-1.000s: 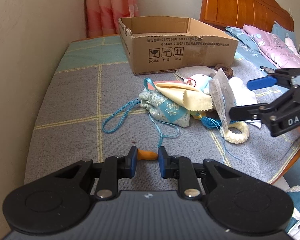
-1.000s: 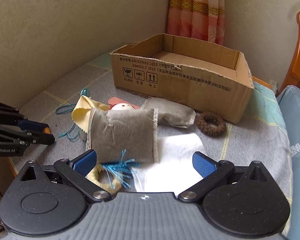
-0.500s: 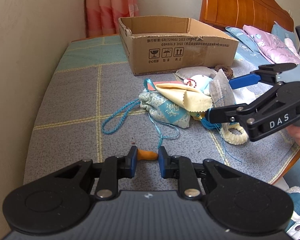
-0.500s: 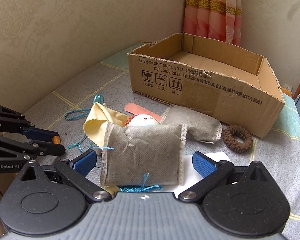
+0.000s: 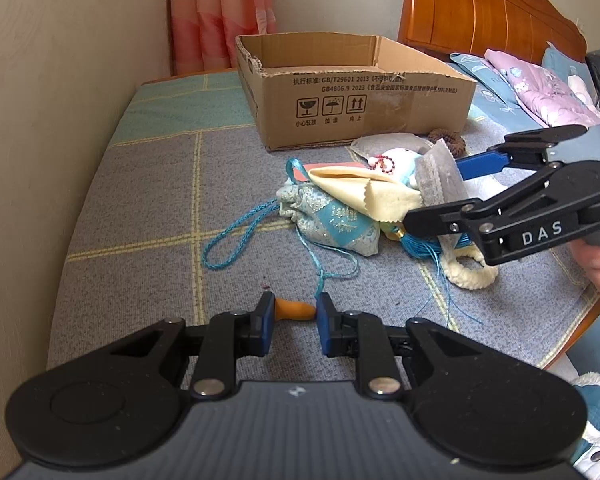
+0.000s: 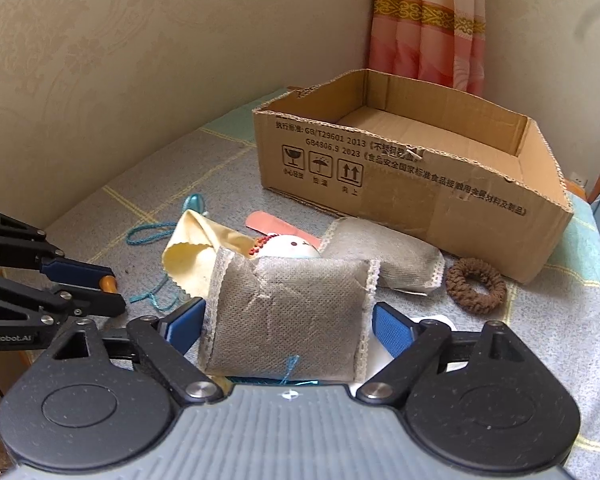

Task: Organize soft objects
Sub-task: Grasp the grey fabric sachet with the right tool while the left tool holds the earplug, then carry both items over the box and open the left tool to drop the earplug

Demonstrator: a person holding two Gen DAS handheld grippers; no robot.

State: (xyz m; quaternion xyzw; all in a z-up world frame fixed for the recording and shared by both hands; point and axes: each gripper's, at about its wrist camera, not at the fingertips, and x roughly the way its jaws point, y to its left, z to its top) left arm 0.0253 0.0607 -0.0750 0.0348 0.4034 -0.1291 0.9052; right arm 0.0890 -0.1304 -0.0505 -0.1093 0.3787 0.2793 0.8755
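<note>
- On the grey checked bedcover [image 5: 140, 208], near its edge: a pile of soft items, with the cardboard box [image 6: 440, 184] behind it, open-topped; nothing shows inside from either view.
- Right gripper [image 6: 288, 326]: jaws have just been closing, grey sachet [image 6: 288, 312] stands between them. Left pad touches or nearly touches the sachet's edge; a small gap shows at the right pad. Not pinching yet.
- Second grey sachet [image 6: 392, 256] lies flat behind the first, just in front of the box.
- Left gripper [image 5: 292, 322]: pressed nearly together, pinching a small orange piece [image 5: 296, 309] between the pads; hovers low over bare bedcover, apart from the pile.
- Pile, left wrist view: cream cloth [image 5: 376, 192] over a blue-white drawstring pouch [image 5: 332, 224], its teal cord [image 5: 236, 236] looped out on the bedcover.
- White round toy with red beads [image 6: 288, 246] sits behind the held-upright sachet.
- Brown scrunchie [image 6: 476, 284] right of the sachets, beside the box corner.
- Cream fuzzy ring [image 5: 468, 272] and teal tassel [image 5: 420, 244] under the right gripper's near arm.
</note>
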